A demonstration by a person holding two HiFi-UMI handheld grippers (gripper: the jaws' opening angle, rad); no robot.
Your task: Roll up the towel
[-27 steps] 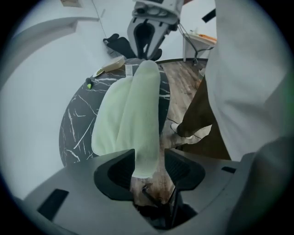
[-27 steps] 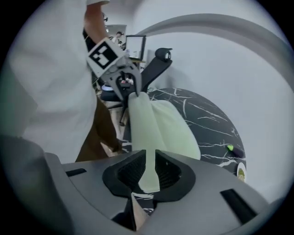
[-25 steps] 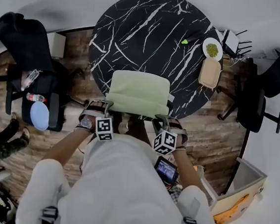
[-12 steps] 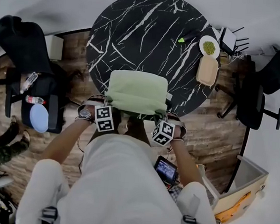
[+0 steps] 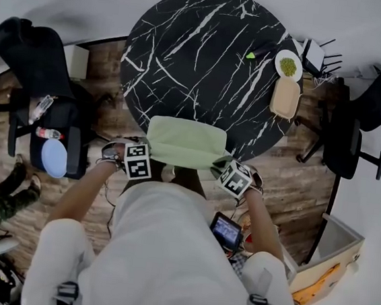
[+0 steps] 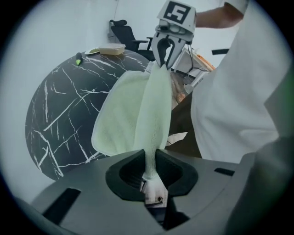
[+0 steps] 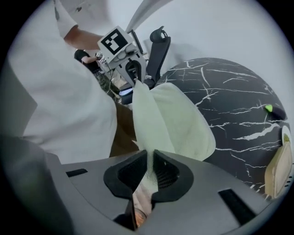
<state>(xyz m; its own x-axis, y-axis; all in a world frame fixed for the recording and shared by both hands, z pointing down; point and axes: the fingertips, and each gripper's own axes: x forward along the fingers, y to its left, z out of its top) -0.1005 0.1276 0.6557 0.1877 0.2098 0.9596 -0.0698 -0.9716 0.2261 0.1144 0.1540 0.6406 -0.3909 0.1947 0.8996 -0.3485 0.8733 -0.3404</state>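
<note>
A pale green towel [image 5: 186, 143] hangs stretched between my two grippers over the near edge of the round black marble table [image 5: 195, 41]. Its far part sags toward the tabletop. My left gripper [image 5: 148, 149] pinches the towel's left near corner. In the left gripper view the cloth [image 6: 133, 114] runs down between the pads of that gripper [image 6: 150, 167]. My right gripper [image 5: 220, 164] has the right near corner. In the right gripper view its jaws [image 7: 150, 170] are closing with the towel [image 7: 170, 119] pressed between them. Each gripper view shows the other gripper clamped on the far corner.
At the table's far right sit a white plate of green food [image 5: 289, 65], a beige tray [image 5: 285, 99] and a small green item [image 5: 251, 55]. Black chairs stand at the left [image 5: 42, 79] and right [image 5: 355, 132]. A cardboard box [image 5: 327, 264] sits on the wooden floor.
Both grippers came up to the towel's near corners, shut on them, spread apart and drew the towel toward me off the table's edge.
</note>
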